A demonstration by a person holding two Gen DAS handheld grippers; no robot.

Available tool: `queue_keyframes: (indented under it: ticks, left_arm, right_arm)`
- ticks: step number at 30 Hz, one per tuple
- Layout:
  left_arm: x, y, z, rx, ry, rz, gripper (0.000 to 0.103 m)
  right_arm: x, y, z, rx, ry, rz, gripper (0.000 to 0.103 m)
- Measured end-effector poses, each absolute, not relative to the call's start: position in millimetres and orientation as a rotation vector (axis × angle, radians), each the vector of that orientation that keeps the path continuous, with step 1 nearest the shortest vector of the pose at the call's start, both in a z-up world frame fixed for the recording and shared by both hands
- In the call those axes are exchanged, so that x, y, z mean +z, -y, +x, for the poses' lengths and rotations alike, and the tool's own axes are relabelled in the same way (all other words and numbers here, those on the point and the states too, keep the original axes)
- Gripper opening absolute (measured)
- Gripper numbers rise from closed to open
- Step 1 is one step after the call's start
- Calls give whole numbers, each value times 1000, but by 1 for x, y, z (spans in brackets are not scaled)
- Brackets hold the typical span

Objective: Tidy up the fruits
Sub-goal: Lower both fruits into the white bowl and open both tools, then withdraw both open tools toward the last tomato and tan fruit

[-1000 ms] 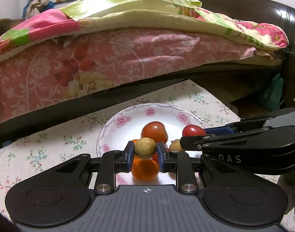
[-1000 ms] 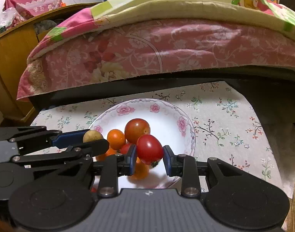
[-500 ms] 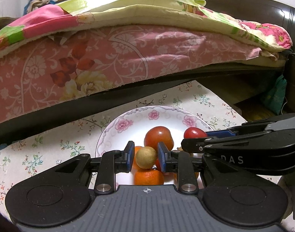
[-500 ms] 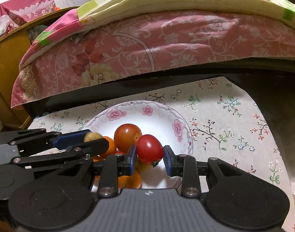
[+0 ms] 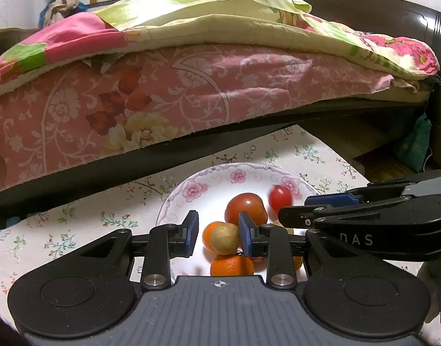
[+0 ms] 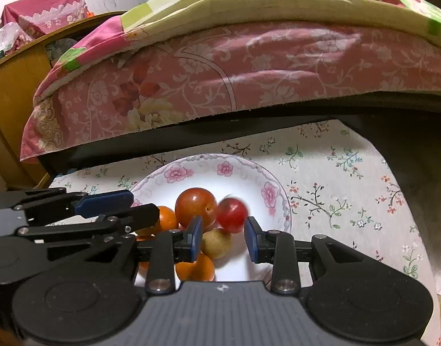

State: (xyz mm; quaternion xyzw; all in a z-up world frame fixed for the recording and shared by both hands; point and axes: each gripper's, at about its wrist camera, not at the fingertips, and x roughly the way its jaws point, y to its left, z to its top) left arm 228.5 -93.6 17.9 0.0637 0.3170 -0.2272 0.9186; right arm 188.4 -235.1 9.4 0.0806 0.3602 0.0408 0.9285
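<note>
Behind the table (image 5: 61, 230) with its flowered cloth runs the bed (image 5: 191, 86) under a pink quilt, and nearer us the floral plate (image 6: 272, 193) carries the fruits: a big tomato (image 6: 196, 206), mandarins (image 5: 230, 265), and two pieces just dropped. Our left tongs (image 5: 217, 232) have just been opening; the tan round fruit (image 5: 224, 238) sits between the pads with a gap on its left, so we judge it freed. Our right tongs (image 6: 223, 238) stand apart too, and the small red tomato (image 6: 232, 214) lies blurred beyond them, likely rolling on the plate. To finish well, we should widen both fully and lift straight back, nudging nothing. Both fruits are near-round, so no long axis or heading shows.
</note>
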Motion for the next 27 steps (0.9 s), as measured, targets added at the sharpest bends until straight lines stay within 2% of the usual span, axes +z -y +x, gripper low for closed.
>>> queue_keyframes:
  ticks: [27]
  left_arm:
    - [32, 59, 189, -451, -665, 138, 41]
  right_arm:
    - [26, 209, 144, 129, -745, 161, 32]
